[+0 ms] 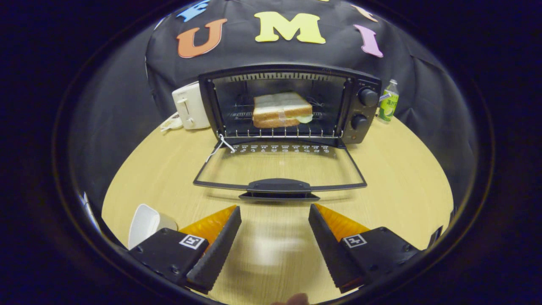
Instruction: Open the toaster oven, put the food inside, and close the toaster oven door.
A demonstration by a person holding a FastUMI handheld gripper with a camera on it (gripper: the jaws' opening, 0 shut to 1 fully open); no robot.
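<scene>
We see the gripper low over a round wooden table, and its two fingers stand wide apart with nothing between them. Only the bare tabletop lies in the gap. No finger touches any object.

Just ahead of the fingertips is the toaster oven, which stands near the far side of the table with its front toward us. Its glass door is fully open and lies flat, nearly level with the table, hinged at the bottom of the oven. The dark handle on the door's free edge is the part nearest to the fingers, a little beyond them and about in the middle between them. A thin white string hangs at the left hinge corner of the door.

Inside the oven, the sandwich rests on the wire rack, roughly in the centre of the chamber. It has two slices of bread with a pale filling that shows at its right side. Two round knobs sit one above the other on the right panel of the oven.

To the left of the oven, just beside it, stands a white toaster. To the right of the oven, near the edge of the table, stands a green bottle with a white cap. A white cup-like container lies on the table just beside the left finger, partly hidden behind it.
</scene>
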